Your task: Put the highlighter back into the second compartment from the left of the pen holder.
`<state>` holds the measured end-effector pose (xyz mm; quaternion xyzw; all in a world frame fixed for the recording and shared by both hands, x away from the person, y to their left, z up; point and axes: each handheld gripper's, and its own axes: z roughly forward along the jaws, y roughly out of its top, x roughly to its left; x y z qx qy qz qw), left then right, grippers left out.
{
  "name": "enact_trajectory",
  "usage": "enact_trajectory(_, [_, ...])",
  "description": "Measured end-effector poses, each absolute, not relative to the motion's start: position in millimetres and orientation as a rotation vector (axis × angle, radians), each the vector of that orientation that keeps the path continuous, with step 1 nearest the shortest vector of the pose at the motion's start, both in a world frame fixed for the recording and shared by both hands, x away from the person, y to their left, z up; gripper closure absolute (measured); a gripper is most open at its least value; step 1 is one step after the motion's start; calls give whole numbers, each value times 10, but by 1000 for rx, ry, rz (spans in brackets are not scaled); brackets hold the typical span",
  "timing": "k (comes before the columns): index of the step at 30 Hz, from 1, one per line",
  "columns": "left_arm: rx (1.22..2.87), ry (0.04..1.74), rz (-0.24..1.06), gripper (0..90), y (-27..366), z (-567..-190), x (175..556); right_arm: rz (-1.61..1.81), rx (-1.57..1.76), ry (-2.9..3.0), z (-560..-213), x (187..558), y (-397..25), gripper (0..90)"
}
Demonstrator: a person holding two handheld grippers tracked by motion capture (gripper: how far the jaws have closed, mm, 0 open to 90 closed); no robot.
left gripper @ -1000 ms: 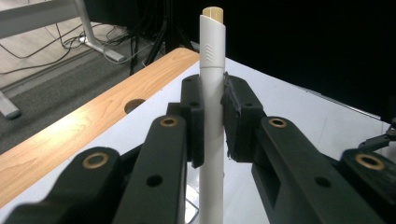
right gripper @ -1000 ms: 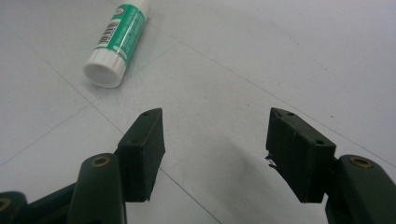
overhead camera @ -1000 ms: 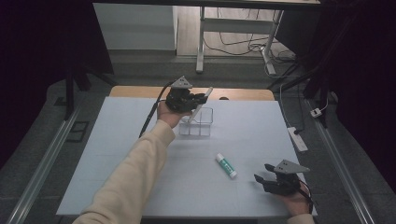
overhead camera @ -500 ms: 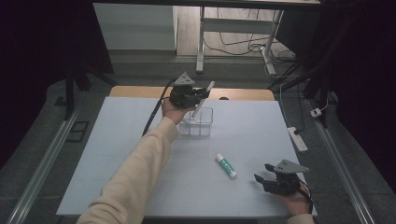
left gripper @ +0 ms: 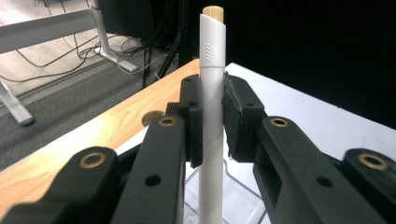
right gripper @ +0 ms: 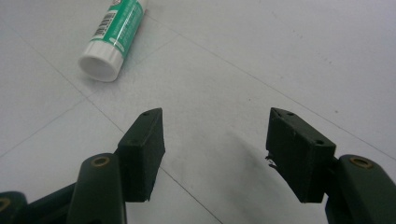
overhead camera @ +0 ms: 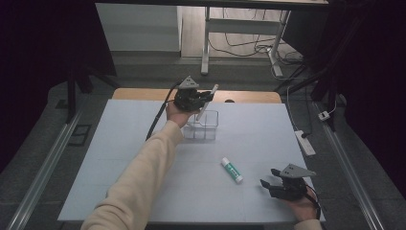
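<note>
Above the clear box [overhead camera: 201, 125] at the far middle of the desk [overhead camera: 119, 143], the white pen [overhead camera: 207, 100] sits clamped between the jaws of the left claw [overhead camera: 203, 97]. In the high view its long axis leans: the capped end points up toward one o'clock and the lower end dips into the box's near-left part, though I cannot tell whether the tip touches the floor of the box. The coming move, as I judge it, turns on this — the pen is already over the opening, so it needs only to go down along its own axis and be let go.

The glue stick [overhead camera: 231, 170] lies flat on the desk well apart from the box, its long axis running from ten to four o'clock. The right claw [overhead camera: 269, 184], jaws spread and grasping nothing, rests just beyond the stick's four-o'clock end — clearly the nearer hand for it.

The left gripper view shows what the high view cannot: both pads squeezing the pen [left gripper: 211, 116] mid-barrel, below its tan end. The right gripper view shows the glue stick [right gripper: 114, 35] cap-first at eleven o'clock from the parted jaws.
</note>
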<state>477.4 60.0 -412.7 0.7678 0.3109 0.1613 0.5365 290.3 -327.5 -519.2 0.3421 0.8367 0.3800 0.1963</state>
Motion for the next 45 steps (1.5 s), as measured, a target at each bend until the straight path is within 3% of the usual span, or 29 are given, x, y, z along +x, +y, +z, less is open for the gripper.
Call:
enact_trajectory(2, [1826, 762, 382, 761, 604, -4157, 4787, 1058, 956, 2343, -5197, 2903, -3269, 363])
enact_trajectory(5, [1842, 794, 402, 618, 609, -4162, 4765, 1059, 957, 2341, -5197, 2903, -3269, 363])
enact_trajectory(10, [1873, 789, 395, 550, 668, -4128, 4690, 1057, 956, 2345, -5204, 2908, -3265, 363])
enact_trajectory(45, [1982, 731, 378, 467, 1376, -4039, 3858, 1087, 953, 2330, -5165, 2891, -3283, 361])
